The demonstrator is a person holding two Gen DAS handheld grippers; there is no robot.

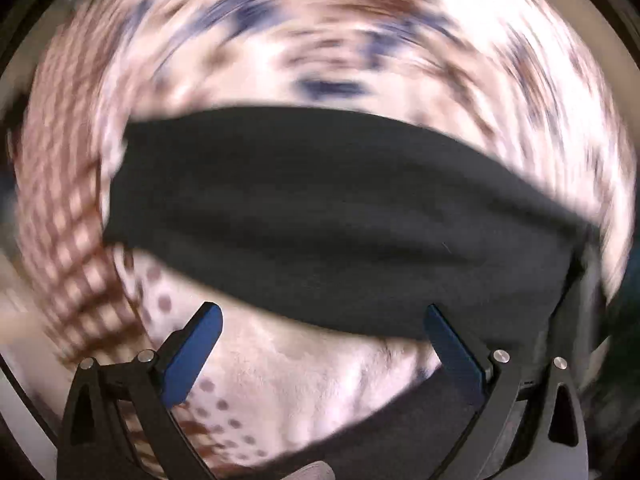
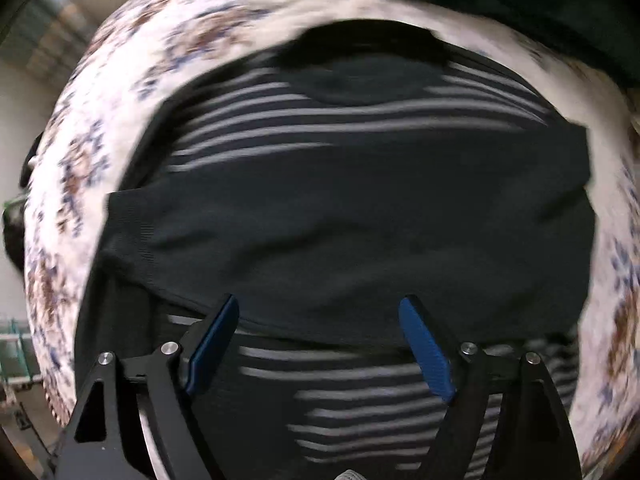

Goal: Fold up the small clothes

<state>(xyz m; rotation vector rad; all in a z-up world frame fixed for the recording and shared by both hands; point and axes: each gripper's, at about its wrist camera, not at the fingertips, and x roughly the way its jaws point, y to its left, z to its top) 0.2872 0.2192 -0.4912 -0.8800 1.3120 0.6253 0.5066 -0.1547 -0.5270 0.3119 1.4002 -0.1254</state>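
Garment: striped black top point(image 2: 348, 216) lying on floral cloth point(image 2: 120, 40), one dark panel laid across the stripes.
Left gripper point(image 1: 322, 316): jaws apart, empty, above the top's dark edge.
Right gripper point(image 2: 320, 312): jaws apart, empty.
Progress: seemingly partly folded; further folds remain.

setting: looks like a home, likely a bed | evidence: soft floral bedspread point(image 2: 120, 80) in white, brown and blue under the black striped garment point(image 2: 360, 200) | checked cloth point(image 1: 64, 220) beside it | background too blurred to tell

Dark striped garment point(image 2: 340, 208) (partly folded)
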